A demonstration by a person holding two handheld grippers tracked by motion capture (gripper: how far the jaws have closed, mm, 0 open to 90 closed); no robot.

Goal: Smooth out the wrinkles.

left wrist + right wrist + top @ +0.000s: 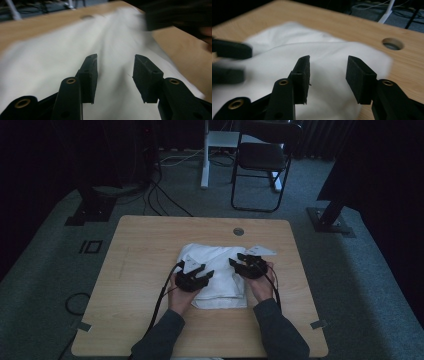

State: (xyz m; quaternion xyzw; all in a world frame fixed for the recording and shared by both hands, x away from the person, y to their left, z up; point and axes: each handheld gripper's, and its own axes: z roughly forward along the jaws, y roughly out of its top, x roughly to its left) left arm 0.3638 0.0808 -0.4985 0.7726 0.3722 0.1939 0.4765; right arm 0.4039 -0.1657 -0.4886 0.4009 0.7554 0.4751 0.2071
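Observation:
A folded white cloth lies in the middle of the wooden table. My left gripper hovers over the cloth's left side, jaws apart with nothing between them; in the left gripper view the cloth spreads out below the jaws. My right gripper is over the cloth's right side, also open and empty. In the right gripper view the white cloth lies under the jaws, and the left gripper shows blurred at the left.
A round cable hole sits in the table near its far edge, also the hole. Black cables trail from the left gripper off the table's near edge. A black chair stands on the carpet beyond the table.

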